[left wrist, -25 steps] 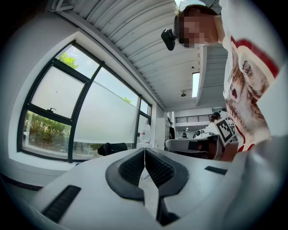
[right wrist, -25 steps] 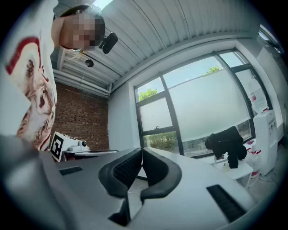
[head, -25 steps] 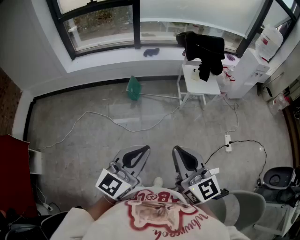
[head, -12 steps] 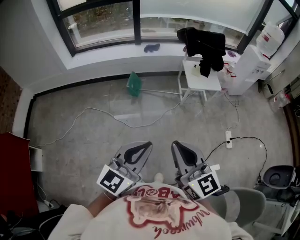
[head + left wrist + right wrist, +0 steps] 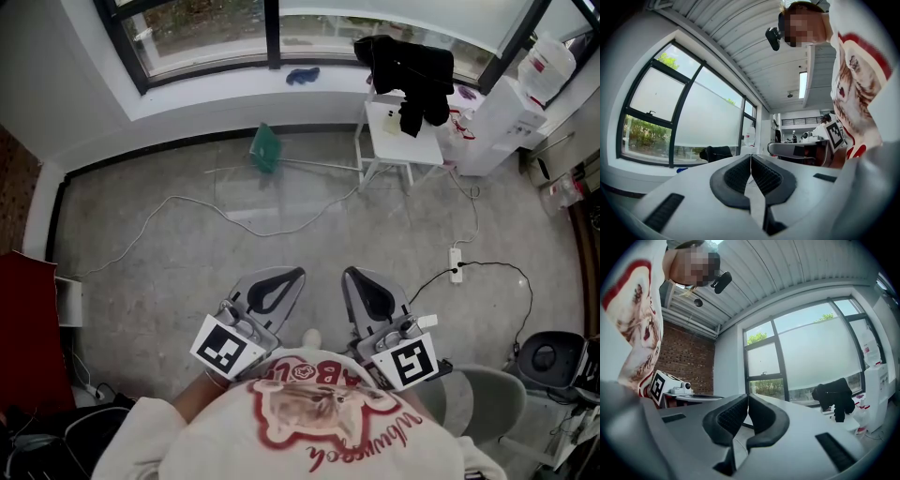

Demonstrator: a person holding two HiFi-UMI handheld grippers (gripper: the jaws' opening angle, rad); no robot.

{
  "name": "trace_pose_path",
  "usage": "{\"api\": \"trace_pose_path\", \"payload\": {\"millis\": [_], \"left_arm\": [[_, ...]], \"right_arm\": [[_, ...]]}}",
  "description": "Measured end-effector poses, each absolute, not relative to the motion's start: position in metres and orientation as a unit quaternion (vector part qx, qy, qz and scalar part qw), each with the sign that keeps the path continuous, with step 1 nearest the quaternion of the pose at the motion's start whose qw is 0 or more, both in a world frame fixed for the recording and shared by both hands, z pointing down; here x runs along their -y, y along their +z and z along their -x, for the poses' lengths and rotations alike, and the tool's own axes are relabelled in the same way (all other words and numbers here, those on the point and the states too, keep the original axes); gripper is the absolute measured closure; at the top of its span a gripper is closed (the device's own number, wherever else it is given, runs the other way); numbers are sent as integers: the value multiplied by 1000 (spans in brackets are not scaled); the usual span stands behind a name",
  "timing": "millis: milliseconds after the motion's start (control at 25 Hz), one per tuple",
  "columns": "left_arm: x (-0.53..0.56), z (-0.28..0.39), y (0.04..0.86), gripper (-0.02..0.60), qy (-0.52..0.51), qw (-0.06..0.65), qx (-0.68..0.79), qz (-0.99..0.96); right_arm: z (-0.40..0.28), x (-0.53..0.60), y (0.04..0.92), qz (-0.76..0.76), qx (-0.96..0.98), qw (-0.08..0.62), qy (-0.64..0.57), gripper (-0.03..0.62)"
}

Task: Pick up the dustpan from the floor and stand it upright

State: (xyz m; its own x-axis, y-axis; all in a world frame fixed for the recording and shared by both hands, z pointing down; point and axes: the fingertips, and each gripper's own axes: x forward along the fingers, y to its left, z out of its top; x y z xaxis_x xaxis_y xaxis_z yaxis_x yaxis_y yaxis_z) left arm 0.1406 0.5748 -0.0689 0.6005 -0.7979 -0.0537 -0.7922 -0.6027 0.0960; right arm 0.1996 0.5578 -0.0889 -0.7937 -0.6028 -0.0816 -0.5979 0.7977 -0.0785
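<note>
The green dustpan point(image 5: 266, 148) lies on the grey floor below the window, its long thin handle point(image 5: 319, 166) running right toward the white chair. It is far ahead of both grippers. My left gripper point(image 5: 296, 274) and right gripper point(image 5: 348, 273) are held side by side close to my body, pointing level toward the window. The left gripper point(image 5: 750, 157) is shut with nothing between its pads. So is the right gripper point(image 5: 747, 397). The dustpan shows in neither gripper view.
A white chair point(image 5: 401, 150) draped with a black garment point(image 5: 412, 70) stands right of the dustpan. A white cable point(image 5: 187, 214) snakes across the floor, and a power strip point(image 5: 456, 275) lies at the right. A white dispenser point(image 5: 502, 127), a bin point(image 5: 548, 356) and a red cabinet point(image 5: 28, 328) line the sides.
Both grippers have stayed shut and in place. The head view has shifted a little, so the dustpan and chair sit slightly higher in the picture.
</note>
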Motion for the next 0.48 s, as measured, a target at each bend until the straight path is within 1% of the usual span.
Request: {"api": "trace_pose_path", "payload": {"millis": [280, 480], "left_arm": [[-563, -178, -70, 560, -44, 23, 447, -893], [-556, -190, -64, 560, -36, 34, 454, -890]], "right_arm": [[-239, -550, -86, 315, -947, 52, -28, 569], [-252, -538, -76, 307, -950, 47, -44, 569]]}}
